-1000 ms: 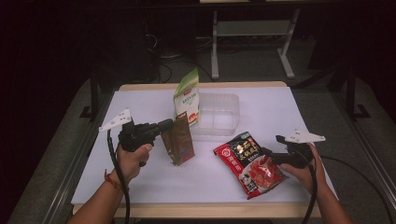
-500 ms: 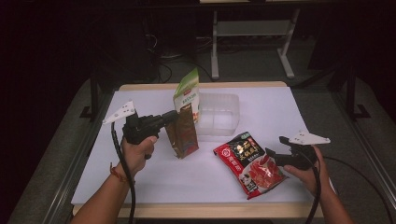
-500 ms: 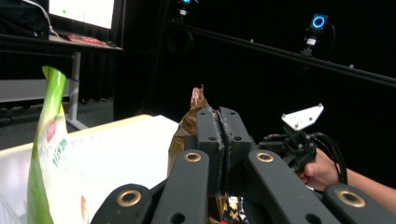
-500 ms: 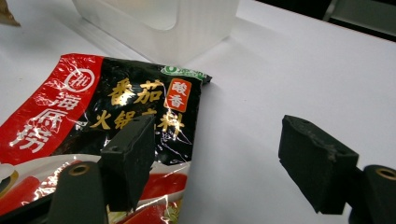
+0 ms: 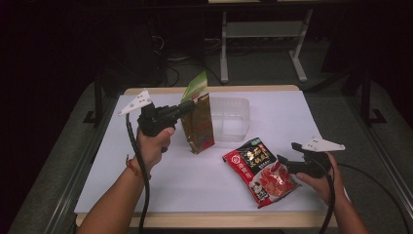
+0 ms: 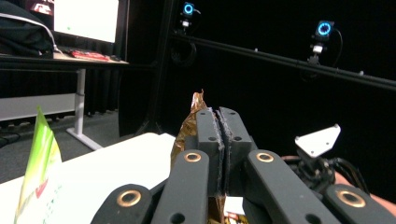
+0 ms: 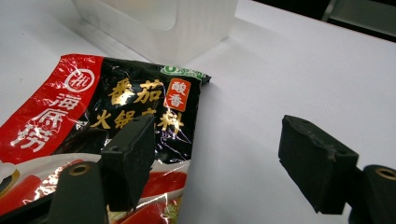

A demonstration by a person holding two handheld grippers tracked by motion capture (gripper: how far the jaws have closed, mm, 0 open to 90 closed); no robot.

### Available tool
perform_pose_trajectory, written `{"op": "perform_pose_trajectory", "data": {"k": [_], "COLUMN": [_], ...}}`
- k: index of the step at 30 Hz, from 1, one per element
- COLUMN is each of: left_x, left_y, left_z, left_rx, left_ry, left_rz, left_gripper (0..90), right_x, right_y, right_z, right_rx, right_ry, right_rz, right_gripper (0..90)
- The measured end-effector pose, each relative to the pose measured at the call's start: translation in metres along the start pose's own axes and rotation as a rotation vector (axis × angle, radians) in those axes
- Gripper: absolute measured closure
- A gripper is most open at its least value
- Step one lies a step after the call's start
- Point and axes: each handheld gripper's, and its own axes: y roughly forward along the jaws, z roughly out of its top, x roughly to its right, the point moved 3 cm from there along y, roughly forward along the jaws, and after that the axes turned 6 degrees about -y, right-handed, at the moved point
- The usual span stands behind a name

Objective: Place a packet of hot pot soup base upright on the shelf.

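Observation:
A brown foil pouch [image 5: 197,127] stands upright at the table's middle, just left of a clear plastic box [image 5: 230,118]. My left gripper [image 5: 188,106] is shut on the pouch's top edge [image 6: 189,126]; the jaws press flat together. A green-and-white packet [image 5: 196,86] pokes up behind the pouch and shows at the left [image 6: 38,163] of the left gripper view. A red-and-black sauce packet [image 5: 260,169] lies flat at the front right. My right gripper [image 5: 286,163] is open at that packet's right edge, one finger [image 7: 128,158] over the packet [image 7: 93,116], the other over bare table.
The white table cover [image 5: 185,180] has free room at the front left and far right. The clear box [image 7: 159,21] sits just beyond the sauce packet. Desk legs and cables stand on the dark floor behind the table.
My left gripper has carried the brown pouch up and toward the clear box, standing it more upright. The right gripper has shifted slightly at the sauce packet's edge.

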Motion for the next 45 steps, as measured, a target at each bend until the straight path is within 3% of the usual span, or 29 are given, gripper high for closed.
{"op": "perform_pose_trajectory", "data": {"k": [13,23,30,35,38,41,45], "left_x": [-0.015,-0.032,-0.044,-0.048,-0.051,-0.056,-0.060], "left_y": [0.038,0.064,0.079,0.091,0.098,0.103,0.110], "left_z": [0.008,0.008,0.005,0.001,-0.002,-0.004,-0.008], "left_rx": [-0.015,-0.024,-0.022,-0.032,-0.041,-0.031,-0.045], "left_ry": [0.009,0.009,-0.008,0.002,0.029,0.014,0.027], "left_rz": [0.075,0.161,0.206,0.229,0.256,0.271,0.294], "left_gripper": [88.6,88.6,88.6,88.5,88.5,88.5,88.5], "right_x": [0.001,0.001,0.003,0.003,0.002,0.002,0.003], "right_y": [-0.003,-0.003,-0.004,-0.004,-0.003,-0.004,-0.004], "right_z": [-0.003,-0.006,-0.008,-0.008,-0.008,-0.008,-0.008], "right_rx": [-0.007,-0.012,-0.010,-0.010,-0.014,-0.013,-0.014], "right_ry": [0.006,0.010,0.013,0.012,0.009,0.010,0.009], "right_rz": [-0.004,-0.003,-0.008,-0.006,-0.004,-0.005,-0.006], "right_gripper": [26.4,26.4,26.3,26.3,26.3,26.3,26.3]}}
